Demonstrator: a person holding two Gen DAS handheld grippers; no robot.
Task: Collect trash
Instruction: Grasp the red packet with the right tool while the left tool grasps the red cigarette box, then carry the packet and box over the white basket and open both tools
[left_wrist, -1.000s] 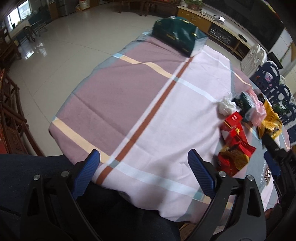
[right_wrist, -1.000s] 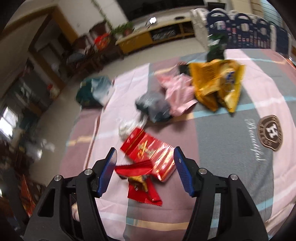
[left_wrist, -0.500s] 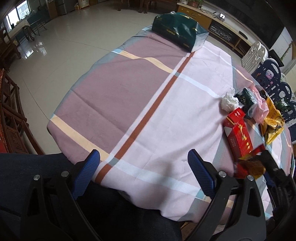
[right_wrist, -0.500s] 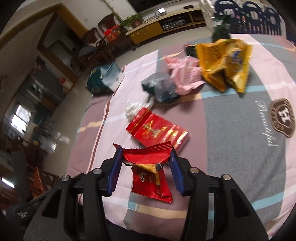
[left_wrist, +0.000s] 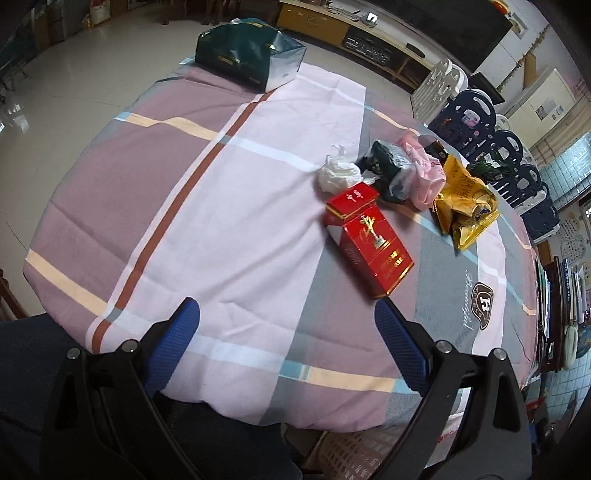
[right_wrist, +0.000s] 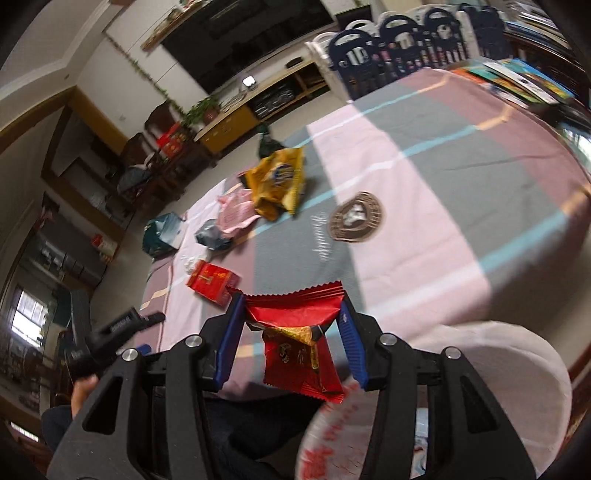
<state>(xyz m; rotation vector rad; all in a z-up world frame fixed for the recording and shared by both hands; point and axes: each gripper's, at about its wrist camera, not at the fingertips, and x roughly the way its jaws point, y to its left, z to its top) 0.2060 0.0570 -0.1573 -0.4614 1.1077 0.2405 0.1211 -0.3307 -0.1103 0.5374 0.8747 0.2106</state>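
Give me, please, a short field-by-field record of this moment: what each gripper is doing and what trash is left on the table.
right gripper: shut on red snack wrapper, lifted off the table
left gripper: open, empty, low at the near table edge
tablecloth: plaid, covers the table
red box: lying flat, top flap open
white crumpled tissue: just beyond the red box
dark bag, pink plastic bag: bunched together
yellow snack bag: open, farthest right
green gift bag: far edge, lying down
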